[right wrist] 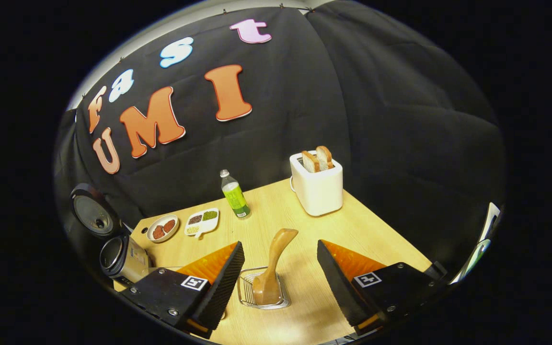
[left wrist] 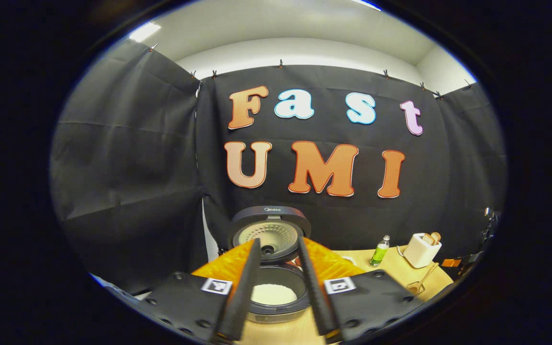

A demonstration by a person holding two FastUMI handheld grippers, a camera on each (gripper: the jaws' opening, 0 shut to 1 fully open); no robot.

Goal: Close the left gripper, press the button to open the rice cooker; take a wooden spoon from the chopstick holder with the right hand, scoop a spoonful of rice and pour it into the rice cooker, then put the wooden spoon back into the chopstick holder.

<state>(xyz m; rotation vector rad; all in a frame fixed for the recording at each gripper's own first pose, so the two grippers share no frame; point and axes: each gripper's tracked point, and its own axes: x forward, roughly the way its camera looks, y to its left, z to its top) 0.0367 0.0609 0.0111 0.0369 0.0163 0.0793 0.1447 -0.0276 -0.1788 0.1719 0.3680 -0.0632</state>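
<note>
Black cloth walls close in a light wooden table that carries everything. In the left gripper view the rice cooker sits low in the centre of the frame with its lid standing upright behind it, and white rice lies in the pot, so the button step looks done and rice seems already poured in. The left gripper hovers over the cooker with its fingers slightly apart and nothing between them, touching nothing.

In the right gripper view the wooden spoon stands in the wire chopstick holder at lower centre, bowl down and handle leaning up to the right, which leaves the handle free to take. The right gripper is wide open, its fingers either side of the holder and clear of the spoon; I judge it either about to take the spoon or having just returned it. Farther back stand a green bottle, a white toaster with bread, and two small dishes at left.
</note>
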